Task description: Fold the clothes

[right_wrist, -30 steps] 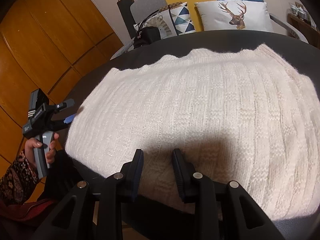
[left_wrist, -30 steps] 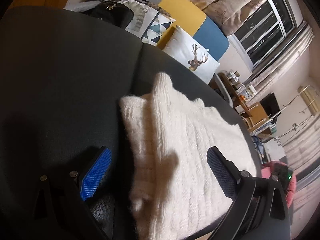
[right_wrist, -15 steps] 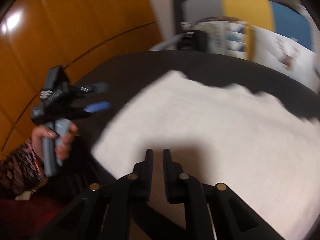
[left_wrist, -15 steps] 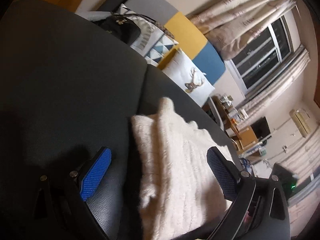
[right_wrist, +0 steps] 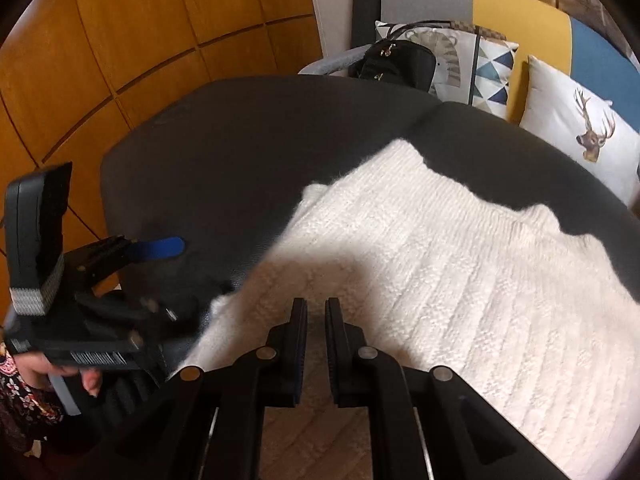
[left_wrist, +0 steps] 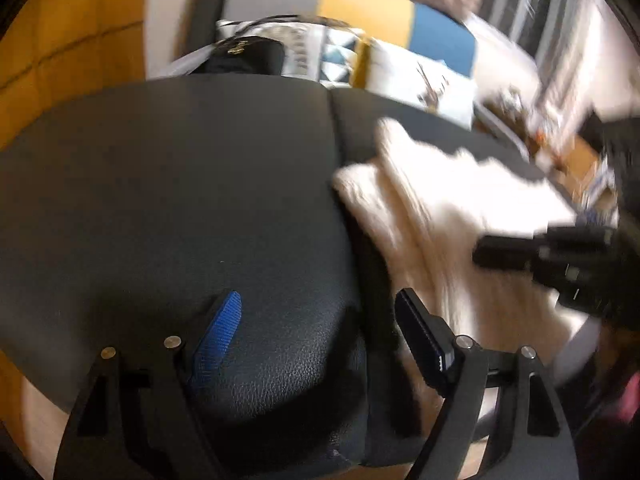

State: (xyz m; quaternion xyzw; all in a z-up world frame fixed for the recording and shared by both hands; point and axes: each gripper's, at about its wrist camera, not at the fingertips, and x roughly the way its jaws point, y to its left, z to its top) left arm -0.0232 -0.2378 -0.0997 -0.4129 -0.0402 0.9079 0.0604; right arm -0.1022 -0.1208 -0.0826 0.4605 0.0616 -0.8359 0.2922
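A dark leather-look tabletop [right_wrist: 248, 152] filled most of both wrist views, its two padded sections meeting at a seam that ran away from the cameras. Behind it stood a sofa [right_wrist: 520, 20] with grey, yellow and blue back panels, bearing a deer-print cushion [right_wrist: 588, 136], a triangle-patterned cushion [right_wrist: 492, 76] and a black handbag [right_wrist: 400, 64]; orange wooden wall panels [right_wrist: 140, 40] closed the scene on the left of the right wrist view. A cream knitted sweater [right_wrist: 460, 272], folded into a broad slab with a wavy far edge, lay flat on the right-hand section of the tabletop, its near-left corner reaching towards the person's side. The left gripper [left_wrist: 316, 332] hung over bare tabletop just beside the sweater's left edge; its fingers [left_wrist: 220, 332], one blue-padded and one dark, stood well apart with nothing between them and were closing. In the right wrist view the same tool appeared at the left, gripped by a hand [right_wrist: 60, 372] emerging from a patterned sleeve [right_wrist: 20, 400]. The right gripper [right_wrist: 316, 340] hovered above the sweater's near edge, its shadow falling on the knit; its fingers were drawn nearly together, a narrow slit remaining between the pads, and no fabric was caught in it. The left wrist view was smeared by motion blur, so the right gripper showed there only as a dark shape over the sweater.
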